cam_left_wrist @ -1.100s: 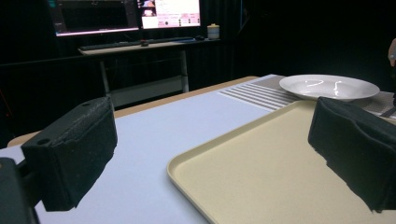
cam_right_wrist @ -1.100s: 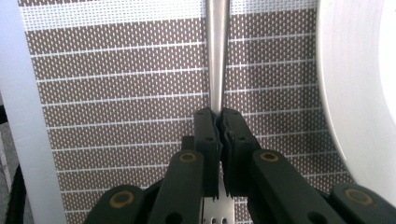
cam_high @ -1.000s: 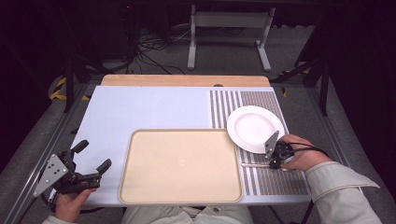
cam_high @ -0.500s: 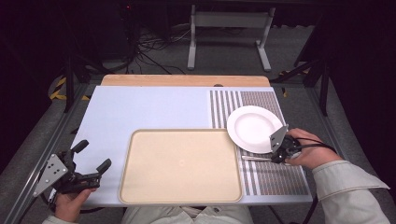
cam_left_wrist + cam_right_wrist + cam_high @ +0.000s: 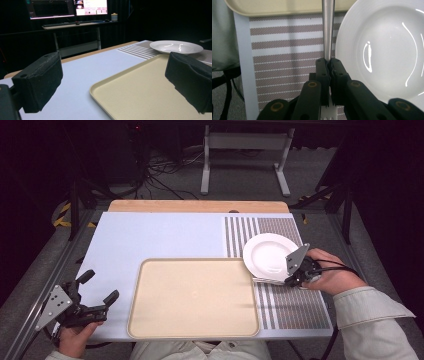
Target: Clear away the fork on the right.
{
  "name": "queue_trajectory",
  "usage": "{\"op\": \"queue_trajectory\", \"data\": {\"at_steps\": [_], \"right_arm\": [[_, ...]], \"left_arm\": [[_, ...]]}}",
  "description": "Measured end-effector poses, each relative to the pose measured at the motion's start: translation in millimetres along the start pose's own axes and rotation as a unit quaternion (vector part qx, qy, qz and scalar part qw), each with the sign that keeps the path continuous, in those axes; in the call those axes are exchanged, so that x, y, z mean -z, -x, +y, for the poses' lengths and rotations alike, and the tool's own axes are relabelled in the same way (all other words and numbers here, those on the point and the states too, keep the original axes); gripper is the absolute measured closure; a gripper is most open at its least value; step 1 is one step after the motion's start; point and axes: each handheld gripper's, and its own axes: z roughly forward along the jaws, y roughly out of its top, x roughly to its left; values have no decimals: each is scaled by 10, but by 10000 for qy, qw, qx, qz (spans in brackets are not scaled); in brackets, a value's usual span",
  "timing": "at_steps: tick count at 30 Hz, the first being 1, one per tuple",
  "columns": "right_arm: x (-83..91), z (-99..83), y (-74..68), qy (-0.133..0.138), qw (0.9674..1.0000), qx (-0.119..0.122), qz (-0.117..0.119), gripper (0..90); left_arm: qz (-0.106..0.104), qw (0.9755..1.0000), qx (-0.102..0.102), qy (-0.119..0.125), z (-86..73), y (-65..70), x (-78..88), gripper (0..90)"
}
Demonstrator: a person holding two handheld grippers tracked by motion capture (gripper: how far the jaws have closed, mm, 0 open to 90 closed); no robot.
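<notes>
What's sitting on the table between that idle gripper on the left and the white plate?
The beige plastic tray lies between the left hand-held gripper and the round white plate, seen in the high view.

1 white plate, 1 beige tray, 1 metal utensil, 2 grippers

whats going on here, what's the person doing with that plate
A person holds tongs in each hand at a table. The right tongs are shut on a metal utensil handle beside the white plate on the striped mat. The left tongs hang open near the table's front left corner, holding nothing. The beige tray is bare.
</notes>
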Motion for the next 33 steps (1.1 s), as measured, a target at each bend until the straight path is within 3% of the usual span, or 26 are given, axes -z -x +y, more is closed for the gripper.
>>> {"op": "queue_trajectory", "data": {"at_steps": [12, 33], "right_arm": [[42, 334, 111, 157, 9996, 218, -87, 866], [-190, 1032, 352, 366, 9971, 667, -7, 865]], "left_arm": [[13, 10000, 2, 14, 0, -4, 14, 22], [-10, 10000, 13, 26, -2, -13, 2, 22]]}}
